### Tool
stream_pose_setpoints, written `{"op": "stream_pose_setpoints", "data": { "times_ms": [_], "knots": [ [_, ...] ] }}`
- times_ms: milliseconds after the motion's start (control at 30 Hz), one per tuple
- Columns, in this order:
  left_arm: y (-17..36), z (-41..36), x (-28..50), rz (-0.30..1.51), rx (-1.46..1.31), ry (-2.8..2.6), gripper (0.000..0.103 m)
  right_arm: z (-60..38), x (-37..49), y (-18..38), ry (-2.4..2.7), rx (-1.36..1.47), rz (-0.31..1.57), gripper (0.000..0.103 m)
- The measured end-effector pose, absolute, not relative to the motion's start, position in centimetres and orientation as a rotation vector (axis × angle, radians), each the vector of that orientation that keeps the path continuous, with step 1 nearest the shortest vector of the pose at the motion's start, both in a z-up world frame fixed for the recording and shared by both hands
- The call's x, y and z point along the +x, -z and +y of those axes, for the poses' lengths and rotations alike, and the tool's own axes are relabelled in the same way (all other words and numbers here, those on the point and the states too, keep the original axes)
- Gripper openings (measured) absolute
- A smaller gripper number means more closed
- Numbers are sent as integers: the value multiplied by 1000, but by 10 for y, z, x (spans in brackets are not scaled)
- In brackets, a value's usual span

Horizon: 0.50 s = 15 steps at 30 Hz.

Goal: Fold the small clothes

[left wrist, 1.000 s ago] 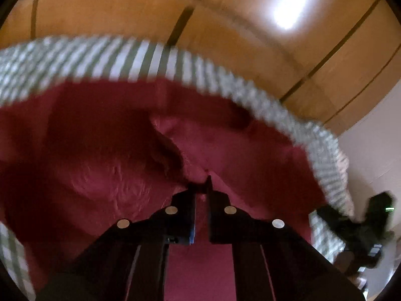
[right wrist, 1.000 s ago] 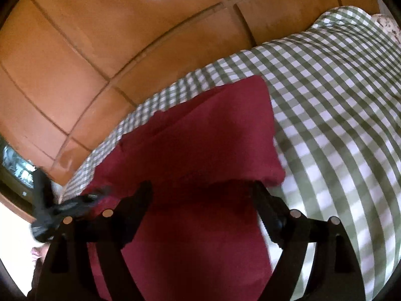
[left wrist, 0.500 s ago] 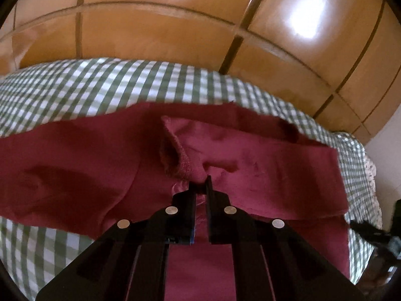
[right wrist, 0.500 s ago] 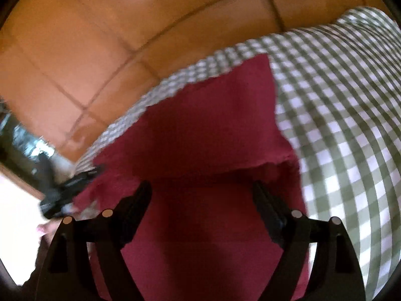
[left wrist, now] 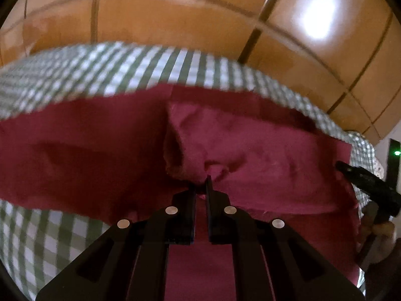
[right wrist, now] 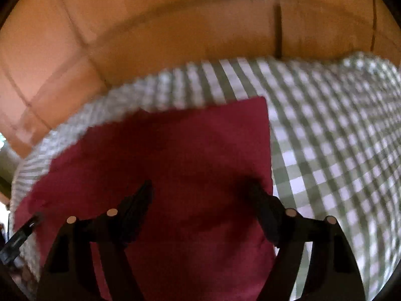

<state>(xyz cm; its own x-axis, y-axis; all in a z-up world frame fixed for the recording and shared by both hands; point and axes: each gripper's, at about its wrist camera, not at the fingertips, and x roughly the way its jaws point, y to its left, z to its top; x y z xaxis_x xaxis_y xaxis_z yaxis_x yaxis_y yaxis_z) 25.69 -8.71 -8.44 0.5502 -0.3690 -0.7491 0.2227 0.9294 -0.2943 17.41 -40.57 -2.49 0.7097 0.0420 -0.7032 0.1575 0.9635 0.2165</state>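
Note:
A maroon garment (left wrist: 263, 155) lies spread on the green-and-white checked cover (left wrist: 100, 70). My left gripper (left wrist: 200, 185) is shut on a bunched fold of it near a hemmed edge, lifting that fold a little. In the right wrist view the same garment (right wrist: 188, 145) fills the middle, its far right corner square on the checks. My right gripper (right wrist: 199, 185) hovers over its right part with jaws wide and closing; only flat cloth lies under the gap, and neither pad presses on it. The right gripper (left wrist: 363, 183) also shows at the left view's right edge.
Glossy brown wooden panels (left wrist: 175, 25) rise behind the far edge of the cover. The checked cover (right wrist: 325, 138) stretches away to the right of the garment. A hand (left wrist: 381, 228) holds the right gripper. The left gripper (right wrist: 20, 235) shows at the lower left.
The left gripper came down and forward with its fold, so checked cover now shows around the garment. The right gripper swung across the garment and its fingers drew slightly closer together.

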Motion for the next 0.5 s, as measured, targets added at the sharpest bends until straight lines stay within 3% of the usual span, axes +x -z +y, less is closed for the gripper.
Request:
{"op": "stream_pose_setpoints", "data": {
  "times_ms": [133, 267, 300, 367, 433, 467, 500],
  "knots": [
    [93, -91, 253, 910, -159, 342, 6, -387, 171, 28, 112, 146, 755, 82],
    [88, -77, 243, 920, -222, 354, 31, -376, 151, 10, 149, 104, 723, 82],
    [85, -70, 239, 910, -241, 354, 39, -370, 139, 4, 139, 92, 687, 87],
    [79, -52, 229, 886, -278, 345, 42, -357, 112, -3, 108, 80, 648, 93],
    [73, -34, 220, 872, -309, 335, 42, -344, 87, -1, 66, 72, 648, 93],
    [71, -25, 216, 864, -314, 308, 46, -338, 74, 2, 50, 69, 652, 93],
    [68, -15, 211, 853, -313, 268, 58, -334, 69, 4, 37, 68, 656, 93]
  ]
}}
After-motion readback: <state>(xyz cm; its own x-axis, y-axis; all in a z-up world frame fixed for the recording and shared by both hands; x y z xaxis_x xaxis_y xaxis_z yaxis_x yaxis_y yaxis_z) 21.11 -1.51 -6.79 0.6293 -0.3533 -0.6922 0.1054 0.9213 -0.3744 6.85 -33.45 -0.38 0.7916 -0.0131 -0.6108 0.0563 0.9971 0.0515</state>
